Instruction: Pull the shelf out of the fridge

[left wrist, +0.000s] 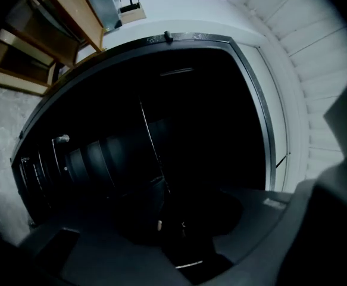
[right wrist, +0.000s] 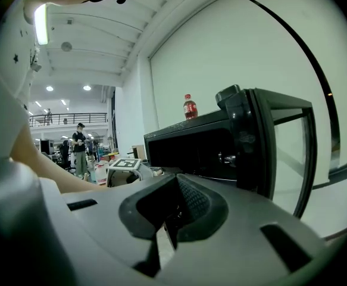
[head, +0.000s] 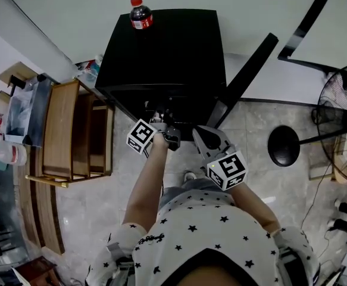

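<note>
Reaching into open black box-shaped fridge [head: 161, 52] at frame centre – my left gripper [head: 172, 137] at dark mouth, jaws partly spread, nothing pinched. Thin wire shelf [left wrist: 151, 145] seated inside, not yet pulled – grab and pull left, I judge. Right gripper [head: 200, 133] pressed together, empty.

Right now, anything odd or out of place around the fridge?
Nothing looks spilled or damaged. One oddity: a cola bottle stands upright on top of the fridge, near its far corner; it could wobble if the fridge jolts.
</note>
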Available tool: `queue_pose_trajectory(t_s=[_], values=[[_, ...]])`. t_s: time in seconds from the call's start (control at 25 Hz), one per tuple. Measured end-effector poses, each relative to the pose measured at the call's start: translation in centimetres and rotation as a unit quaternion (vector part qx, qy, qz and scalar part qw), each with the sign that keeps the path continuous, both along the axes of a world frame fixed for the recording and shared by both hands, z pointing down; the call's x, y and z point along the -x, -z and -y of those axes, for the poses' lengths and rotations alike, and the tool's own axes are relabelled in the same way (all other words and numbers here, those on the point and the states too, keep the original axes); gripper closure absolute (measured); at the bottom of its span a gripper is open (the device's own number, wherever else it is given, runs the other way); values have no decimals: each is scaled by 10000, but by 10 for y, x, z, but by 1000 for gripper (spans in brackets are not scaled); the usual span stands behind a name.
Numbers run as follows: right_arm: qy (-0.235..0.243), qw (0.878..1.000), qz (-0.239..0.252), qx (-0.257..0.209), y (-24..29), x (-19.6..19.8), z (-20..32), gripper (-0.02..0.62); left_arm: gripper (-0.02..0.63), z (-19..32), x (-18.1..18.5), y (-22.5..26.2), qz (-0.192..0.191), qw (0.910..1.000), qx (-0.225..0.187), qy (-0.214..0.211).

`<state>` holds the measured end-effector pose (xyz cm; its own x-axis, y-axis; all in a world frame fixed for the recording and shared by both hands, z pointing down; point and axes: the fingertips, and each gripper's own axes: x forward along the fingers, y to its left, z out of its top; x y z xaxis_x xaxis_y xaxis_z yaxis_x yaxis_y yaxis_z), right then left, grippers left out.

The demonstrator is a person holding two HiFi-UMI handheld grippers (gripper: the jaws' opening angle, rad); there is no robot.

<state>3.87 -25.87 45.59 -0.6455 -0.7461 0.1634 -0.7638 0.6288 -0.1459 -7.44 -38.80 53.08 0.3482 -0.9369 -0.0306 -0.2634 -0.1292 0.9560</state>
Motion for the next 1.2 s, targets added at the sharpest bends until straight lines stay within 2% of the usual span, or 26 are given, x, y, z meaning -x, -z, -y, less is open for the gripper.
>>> queue_pose_trajectory(t_s=[0.28, 0.72, 0.8, 1.04, 1.2], values=[[35, 9999, -32, 96, -6, -3, 7, 601, 436, 40, 4, -16, -496, 9985, 31, 240], [9, 9998, -140, 165, -12, -10, 8, 601, 433, 88, -7, -33, -1115, 9930, 234, 314], [-11, 9997, -154, 175, -12, -12, 8, 601, 448, 92, -9, -34, -1219, 9915, 292, 343], [-33, 9996, -175, 200, -15, -16, 10, 601, 572, 95, -11, -28, -1161, 9923, 164, 404], [3, 9997, -175, 191, -14, -13, 8, 601, 578, 93, -10, -27, -1254, 9908, 207, 458]])
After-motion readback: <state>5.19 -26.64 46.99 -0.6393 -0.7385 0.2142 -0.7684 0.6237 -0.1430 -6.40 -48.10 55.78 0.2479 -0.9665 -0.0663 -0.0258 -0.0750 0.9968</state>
